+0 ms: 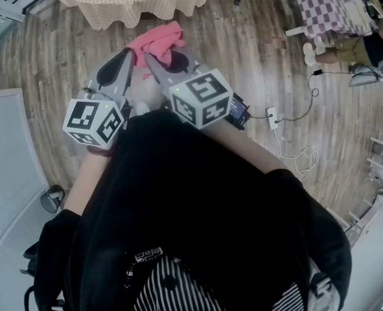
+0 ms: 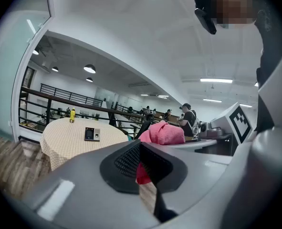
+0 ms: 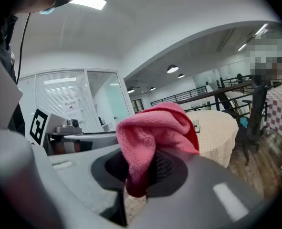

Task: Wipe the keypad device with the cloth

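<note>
The keypad device (image 2: 92,134) is a small black unit lying on a round table with a beige checked cover (image 2: 69,142), some way ahead; it also shows small in the right gripper view (image 3: 196,125). My right gripper (image 3: 141,175) is shut on the pink cloth (image 3: 152,135), which bunches up above its jaws. In the head view the cloth (image 1: 159,39) sits at the right gripper's (image 1: 149,58) tip, just short of the table's edge (image 1: 136,8). My left gripper (image 2: 141,163) is shut and empty, close beside the right one (image 1: 127,60).
A yellow bottle (image 2: 72,114) stands on the far side of the round table. A power strip with cables (image 1: 273,117) lies on the wooden floor to the right. A table with a checked cover (image 1: 327,5) stands at upper right, a grey partition (image 1: 10,173) at left.
</note>
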`<state>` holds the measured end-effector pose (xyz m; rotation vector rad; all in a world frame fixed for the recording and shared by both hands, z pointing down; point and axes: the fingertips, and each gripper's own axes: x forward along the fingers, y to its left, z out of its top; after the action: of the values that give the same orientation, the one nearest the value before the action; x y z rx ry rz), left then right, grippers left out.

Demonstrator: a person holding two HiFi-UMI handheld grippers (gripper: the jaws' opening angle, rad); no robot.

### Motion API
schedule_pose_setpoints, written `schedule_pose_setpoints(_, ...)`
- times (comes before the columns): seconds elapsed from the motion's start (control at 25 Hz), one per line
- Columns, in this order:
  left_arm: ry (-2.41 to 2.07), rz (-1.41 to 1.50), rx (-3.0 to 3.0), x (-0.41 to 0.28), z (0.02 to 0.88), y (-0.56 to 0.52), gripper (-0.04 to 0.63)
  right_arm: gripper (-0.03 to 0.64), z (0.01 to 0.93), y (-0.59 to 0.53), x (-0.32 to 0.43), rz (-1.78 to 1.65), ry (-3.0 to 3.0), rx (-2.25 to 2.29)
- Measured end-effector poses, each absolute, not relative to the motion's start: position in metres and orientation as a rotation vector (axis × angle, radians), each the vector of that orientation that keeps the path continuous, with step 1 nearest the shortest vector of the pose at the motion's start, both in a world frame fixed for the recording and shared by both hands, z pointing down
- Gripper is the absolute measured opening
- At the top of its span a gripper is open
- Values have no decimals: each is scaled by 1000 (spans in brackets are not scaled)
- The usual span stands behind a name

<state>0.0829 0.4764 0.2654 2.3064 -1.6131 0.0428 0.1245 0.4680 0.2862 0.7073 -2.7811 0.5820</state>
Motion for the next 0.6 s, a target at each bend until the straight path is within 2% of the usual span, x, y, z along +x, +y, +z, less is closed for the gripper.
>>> schedule_pose_setpoints(0.6, -1643, 95, 2305, 104, 272, 461, -5, 72, 289, 453, 143, 598, -2806, 663)
